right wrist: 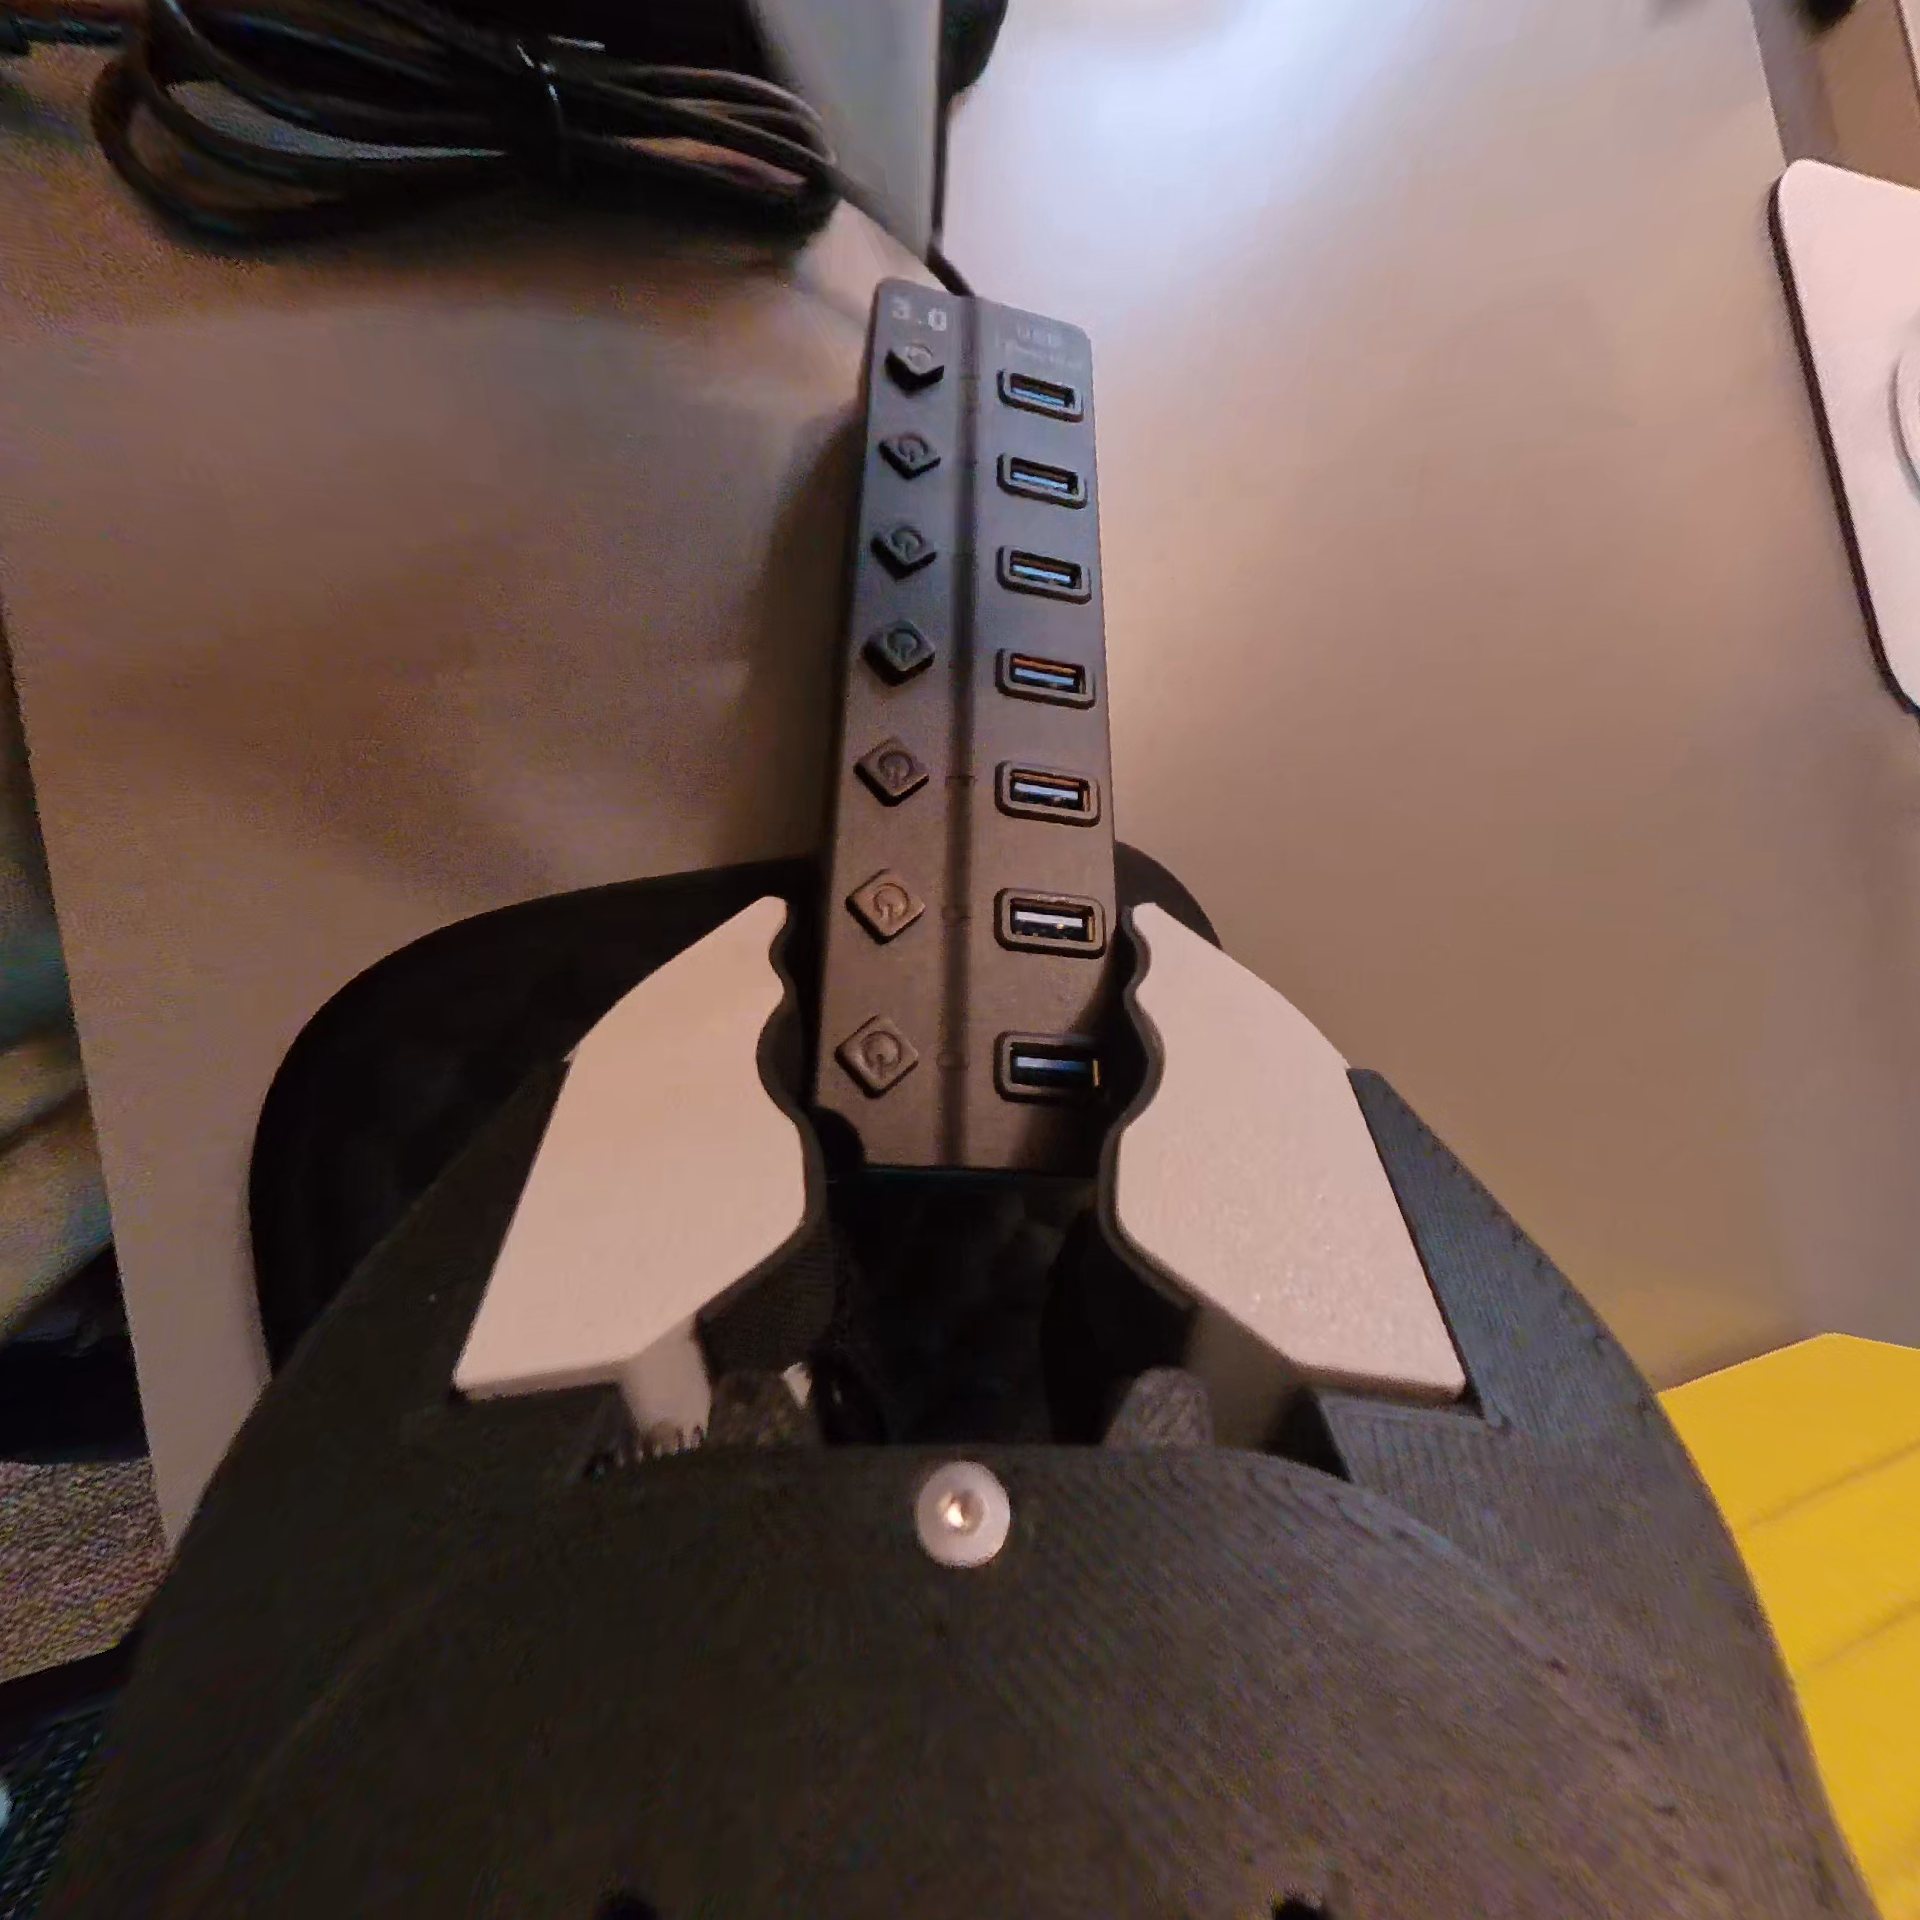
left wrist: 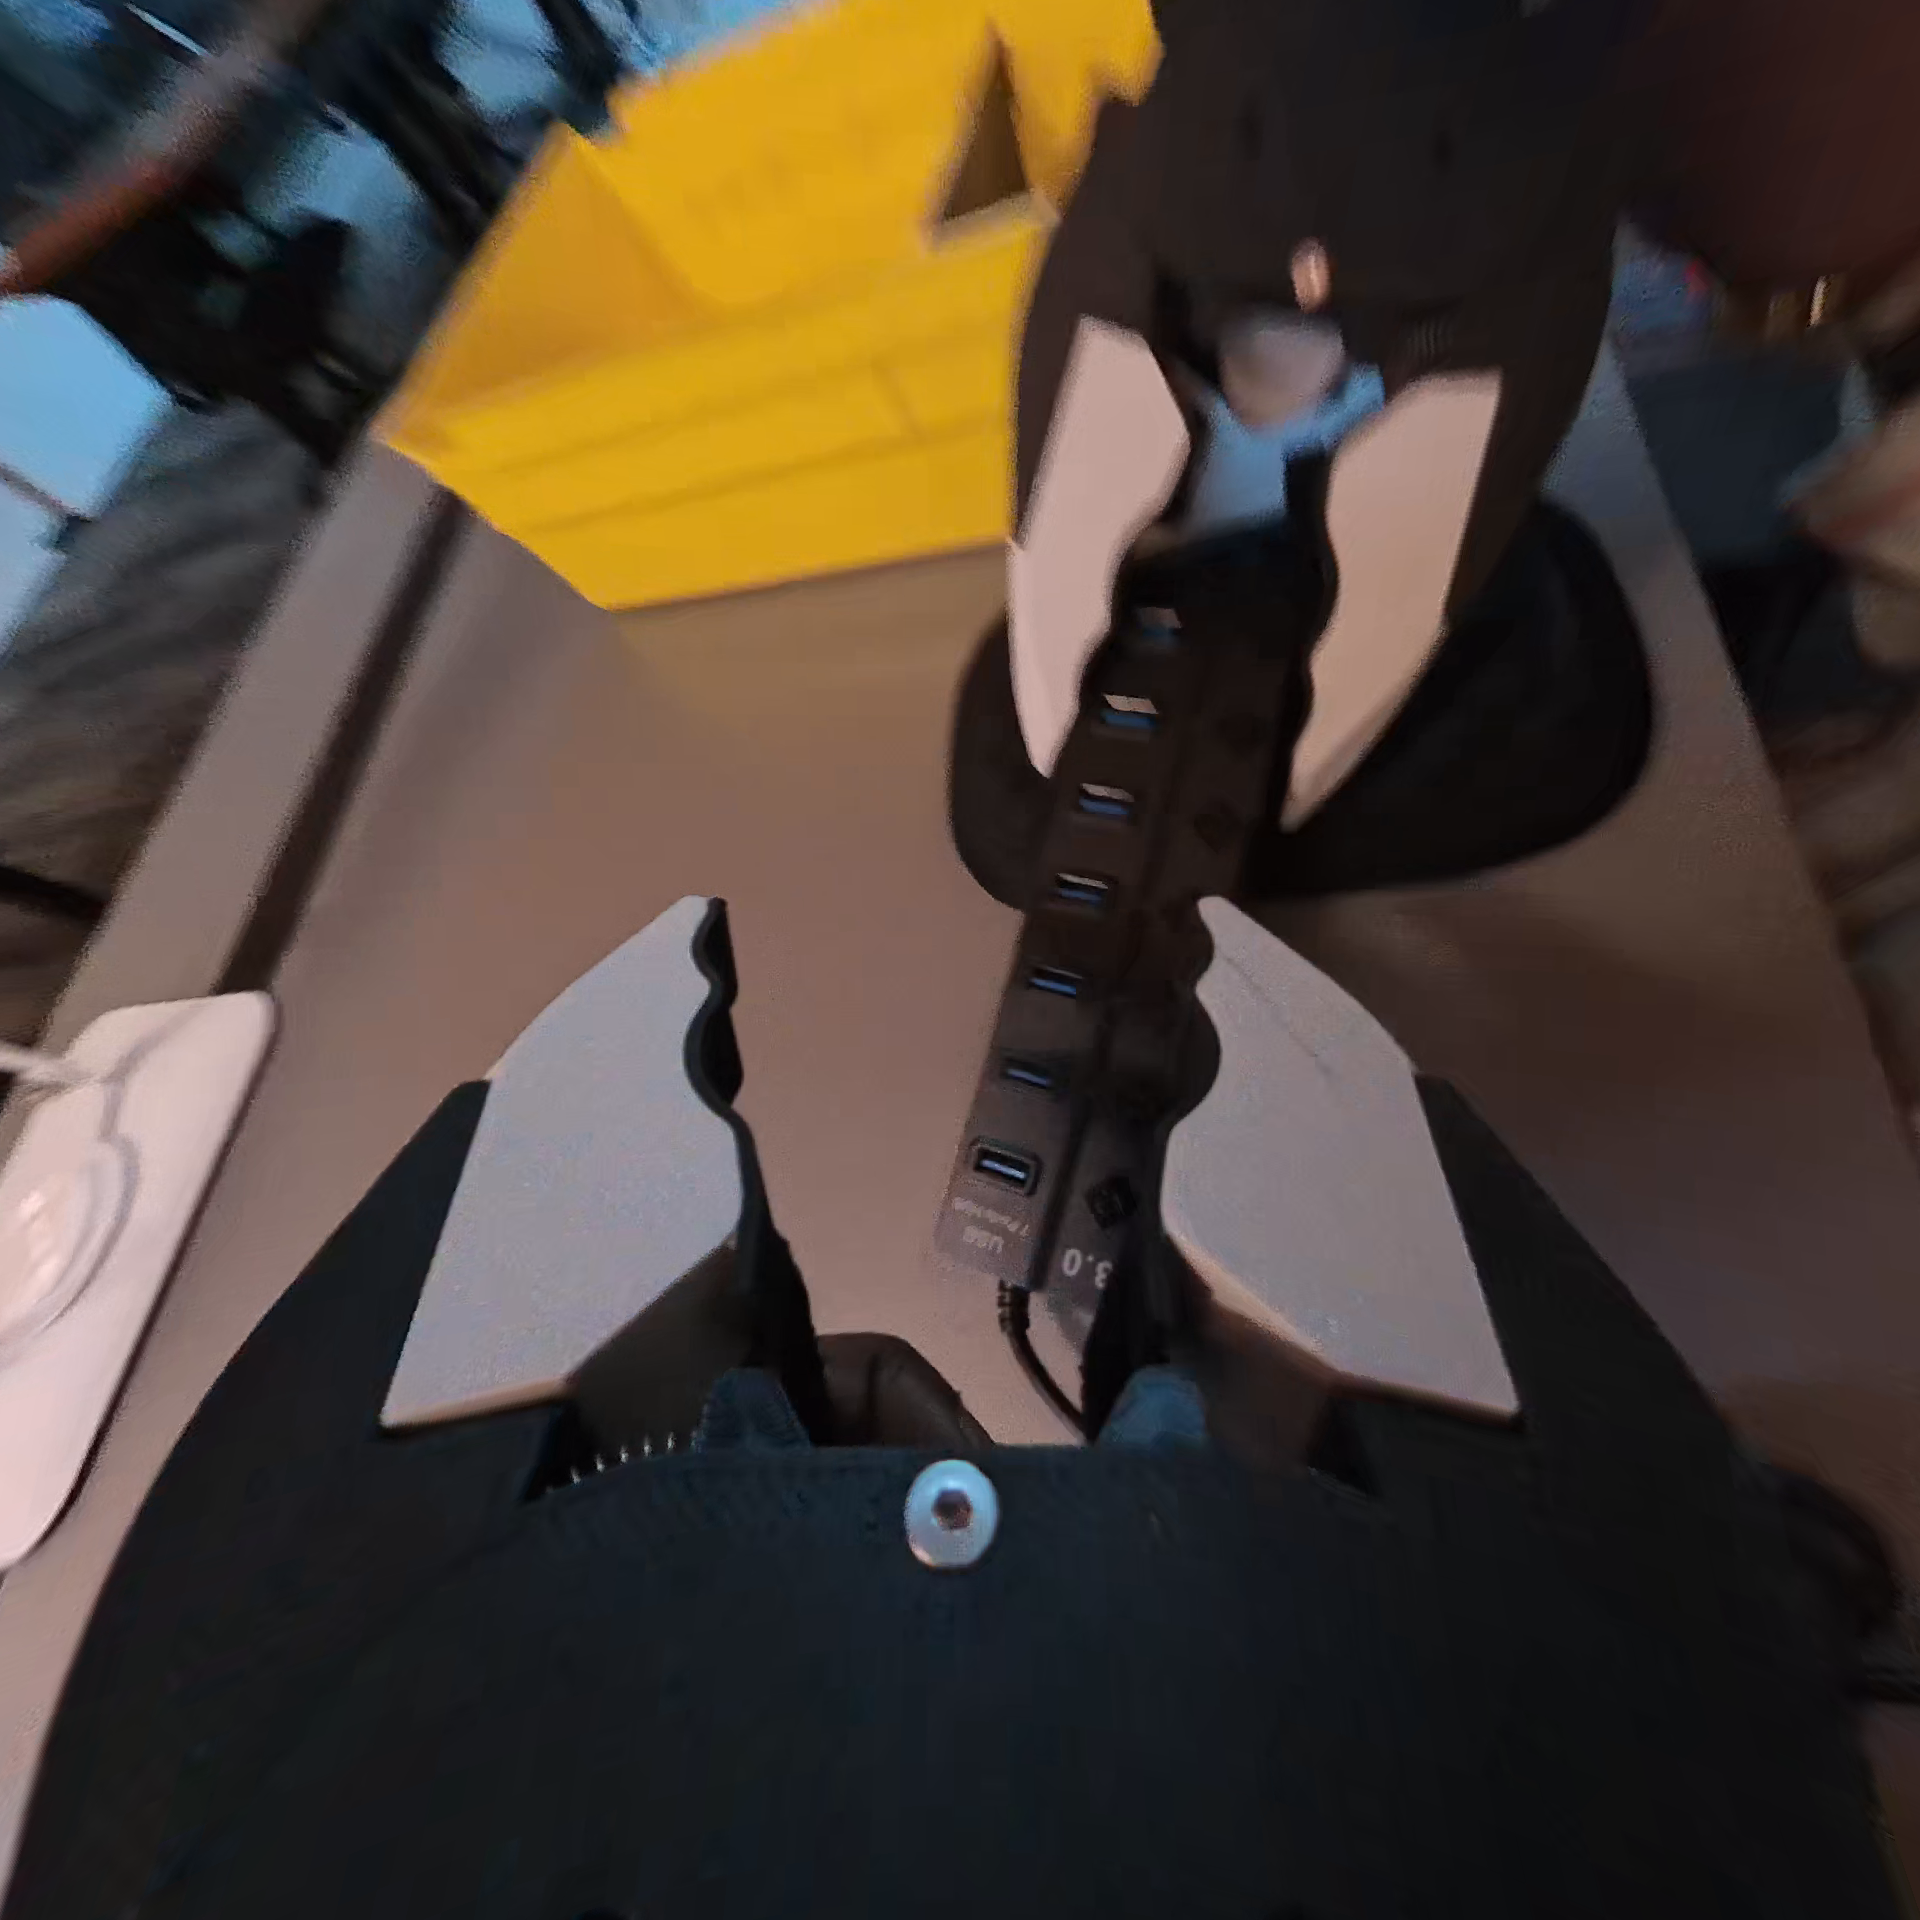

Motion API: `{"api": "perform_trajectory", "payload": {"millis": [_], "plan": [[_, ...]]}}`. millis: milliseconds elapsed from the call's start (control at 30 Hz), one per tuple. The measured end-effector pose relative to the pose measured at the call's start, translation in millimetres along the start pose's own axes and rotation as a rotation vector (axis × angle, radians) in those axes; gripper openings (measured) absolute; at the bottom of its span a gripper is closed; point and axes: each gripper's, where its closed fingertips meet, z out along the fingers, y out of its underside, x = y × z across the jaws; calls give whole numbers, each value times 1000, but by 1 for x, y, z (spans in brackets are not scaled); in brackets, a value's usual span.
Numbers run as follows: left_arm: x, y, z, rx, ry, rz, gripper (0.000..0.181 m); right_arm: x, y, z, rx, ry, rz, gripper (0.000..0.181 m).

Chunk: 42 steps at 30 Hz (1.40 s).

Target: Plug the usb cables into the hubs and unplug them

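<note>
Right gripper [right wrist: 961, 1023] clamps one end of the long black plastic seven-port USB hub [right wrist: 971, 727], held above the beige table [right wrist: 1455, 623]. Left gripper [left wrist: 961, 1018] gapes wide beside its far end (every port empty). Risk, I'd guess: hub pivots under plug push.

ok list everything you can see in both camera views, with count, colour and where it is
hub: one, black, long strip with a row of ports and a row of buttons, all ports empty, held at one end above the table.
hub cable: one, black, leaves the hub's far end.
cable bundle: one, black, tied, top left of right view.
bin: one, yellow, on the table behind the hub.
pad: one, white, flat at the table edge.
table: one, beige.
round object: one, black, under the hub; kind unclear.
right gripper: black and white, shut on the hub.
left gripper: black and white, open, right finger beside the hub.
</note>
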Motion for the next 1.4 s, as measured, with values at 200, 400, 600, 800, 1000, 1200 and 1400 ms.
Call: {"api": "perform_trajectory", "payload": {"millis": [200,400,600,800,1000,1200,1400], "plan": [[-46,-7,-130,150,-368,-192,73,17,-11,-16,70,114,-10,63],[-73,122,-301,-185,-639,-231,53,30,-45,-61,303,260,-63,62],[-55,203,-312,-363,-383,-191,39,26,-72,-80,447,266,-49,56],[-50,243,-281,-742,-200,26,36,25,-85,-84,480,265,-71,53],[-49,282,-274,-1051,-79,213,31,28,-85,-88,484,293,-72,52],[-54,287,-273,-1082,-109,220,10,29,-80,-91,467,320,-71,51],[-78,244,-321,-1002,-457,125,7,32,-78,-96,487,342,-60,50]]}}
